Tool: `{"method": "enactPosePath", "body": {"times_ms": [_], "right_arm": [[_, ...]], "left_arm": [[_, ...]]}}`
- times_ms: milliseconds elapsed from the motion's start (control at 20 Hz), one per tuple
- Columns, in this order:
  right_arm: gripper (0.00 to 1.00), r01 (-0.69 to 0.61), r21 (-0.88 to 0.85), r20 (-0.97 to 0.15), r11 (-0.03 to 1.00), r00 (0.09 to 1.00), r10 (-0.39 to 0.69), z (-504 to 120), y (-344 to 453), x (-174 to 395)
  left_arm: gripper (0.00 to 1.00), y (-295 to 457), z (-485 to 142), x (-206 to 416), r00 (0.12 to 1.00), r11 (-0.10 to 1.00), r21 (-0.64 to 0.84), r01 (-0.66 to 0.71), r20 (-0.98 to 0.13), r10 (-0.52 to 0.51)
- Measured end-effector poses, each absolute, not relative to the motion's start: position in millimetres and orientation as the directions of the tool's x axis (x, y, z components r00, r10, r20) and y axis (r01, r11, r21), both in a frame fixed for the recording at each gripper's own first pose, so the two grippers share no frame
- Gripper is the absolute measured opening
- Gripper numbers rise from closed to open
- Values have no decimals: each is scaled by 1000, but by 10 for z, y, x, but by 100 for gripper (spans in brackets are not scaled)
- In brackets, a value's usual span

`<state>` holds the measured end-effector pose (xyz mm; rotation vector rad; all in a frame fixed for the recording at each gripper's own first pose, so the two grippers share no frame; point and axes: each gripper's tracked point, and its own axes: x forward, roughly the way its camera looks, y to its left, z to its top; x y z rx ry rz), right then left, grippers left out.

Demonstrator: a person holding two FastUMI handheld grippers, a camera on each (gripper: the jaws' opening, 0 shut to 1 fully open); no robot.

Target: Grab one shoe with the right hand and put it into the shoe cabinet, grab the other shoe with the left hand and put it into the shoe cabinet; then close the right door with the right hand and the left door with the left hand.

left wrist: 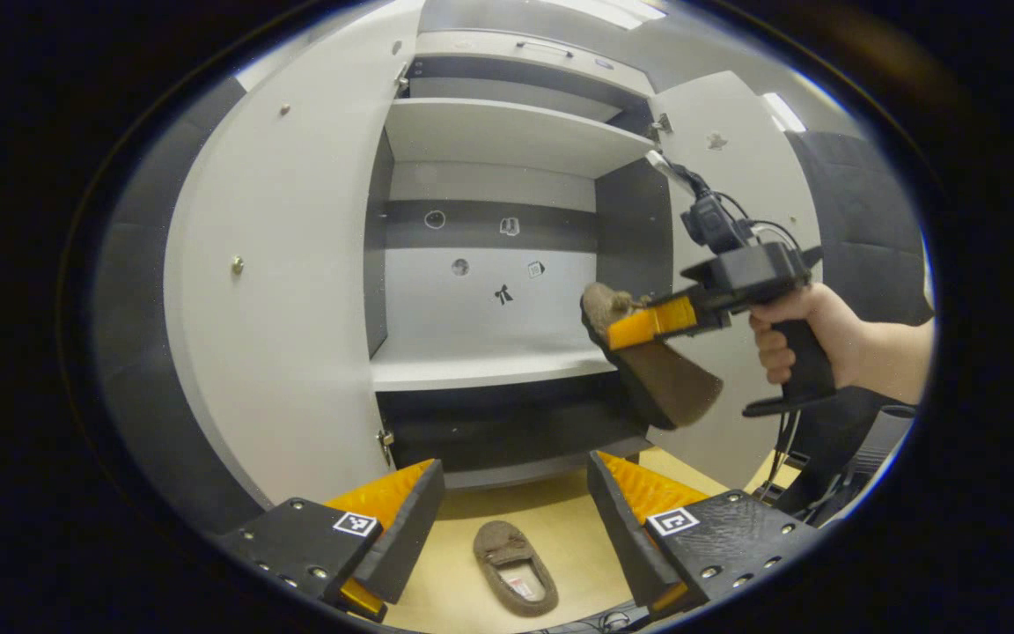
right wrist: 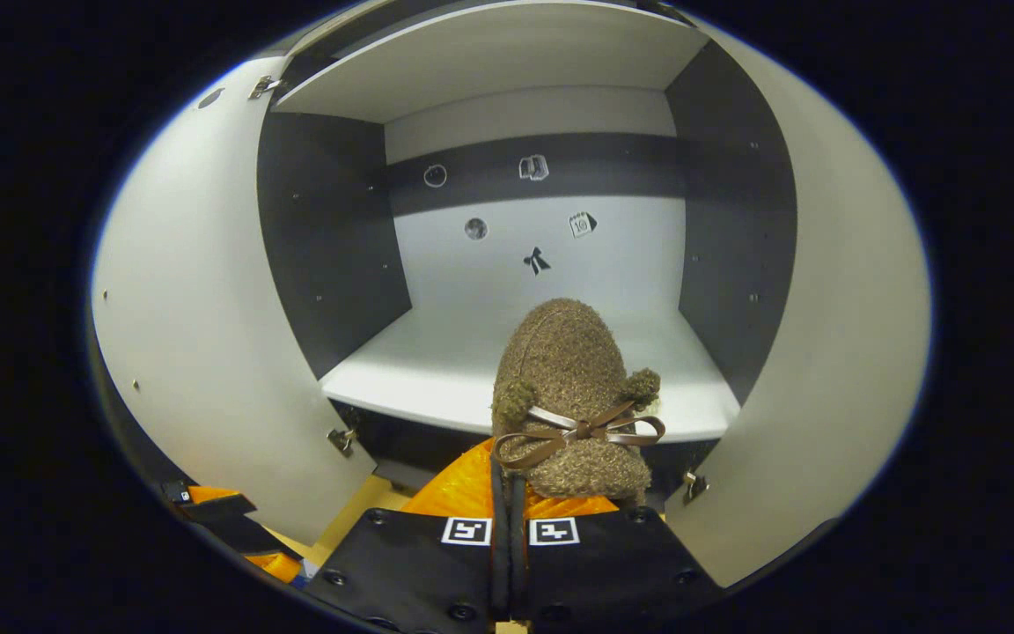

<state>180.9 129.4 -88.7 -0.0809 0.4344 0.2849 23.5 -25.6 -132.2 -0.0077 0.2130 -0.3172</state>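
Right gripper view: right tool (right wrist: 507,493) on bow-tied shoe (right wrist: 570,396), no legible writing.

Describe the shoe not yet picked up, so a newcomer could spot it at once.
Start at the open shoe cabinet, then look down to the wooden floor before it. The brown slipper lies there, opening up. Its twin hangs clamped in the right gripper.

The slipper (right wrist: 570,387) is fuzzy brown with a darker brown bow (right wrist: 579,431). The second slipper (left wrist: 514,565) has the same brown. The shoe cabinet (left wrist: 507,136) has pale grey shelves and doors with dark grey inner walls. The floor (left wrist: 560,519) is light wood.
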Motion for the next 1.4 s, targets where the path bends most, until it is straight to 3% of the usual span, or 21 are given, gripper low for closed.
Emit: {"method": "enactPosePath", "body": {"times_ms": [350, 800, 1100, 1400], "right_arm": [[2, -244, -55, -331, 968, 919, 213, -483, 1227, 2674], [1, -184, -61, -331, 981, 931, 154, -579, 1081, 3572], [0, -183, -71, -342, 980, 928, 149, -766, 1195, 3810], [8, -193, -48, -431, 980, 889, 154, -1057, 1316, 3888]], "left_arm": [[94, -173, -1281, 214, 941, 962, -17, 273, -204, -270], [94, -108, -1322, 125, 955, 983, -4, 186, -237, -181], [94, -87, -1308, 89, 961, 990, 17, 137, -243, -129], [94, -64, -1294, 54, 967, 994, 17, 106, -234, -100]]}}
